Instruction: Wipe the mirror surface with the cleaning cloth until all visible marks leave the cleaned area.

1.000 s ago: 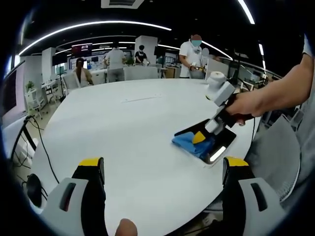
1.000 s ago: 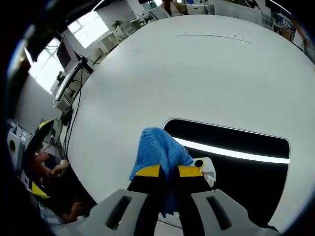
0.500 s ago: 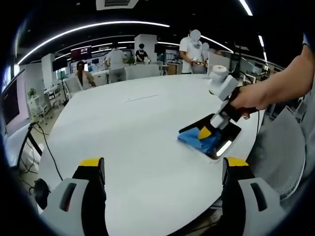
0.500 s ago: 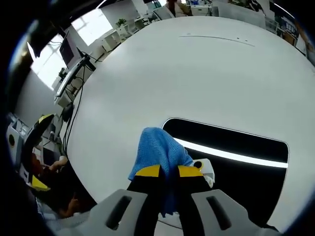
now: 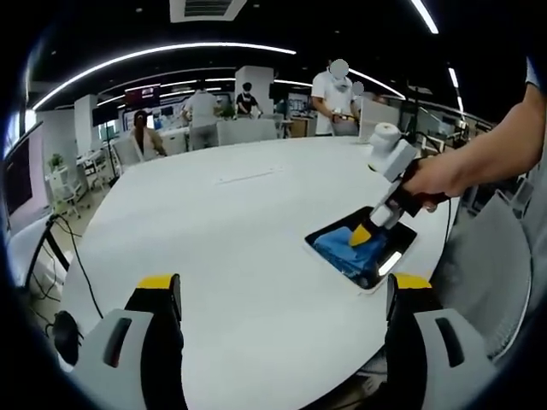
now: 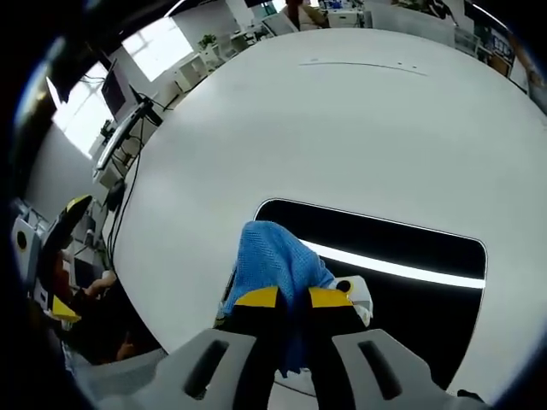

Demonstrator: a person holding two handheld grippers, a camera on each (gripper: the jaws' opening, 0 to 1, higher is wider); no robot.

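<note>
Mirror (image 6: 402,256) lies flat on the white bench (image 6: 359,120), lower centre of the right gripper view, dark glass reflecting a bright ceiling strip. Blue cleaning cloth (image 6: 273,260) rests on the mirror's left end, pinched between the jaws of the right claw (image 6: 293,299). In the left gripper view the mirror (image 5: 389,256) sits at right, near the bench edge. Left claw (image 5: 282,295) jaws wide apart, holding nothing, above the bench.

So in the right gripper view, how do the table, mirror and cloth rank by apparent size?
1. Table, largest, spanning most of the view.
2. Mirror, a dark rectangle lying on it.
3. Cloth, smallest, clamped in the right hand-held gripper, though nearness to the camera inflates it.
</note>
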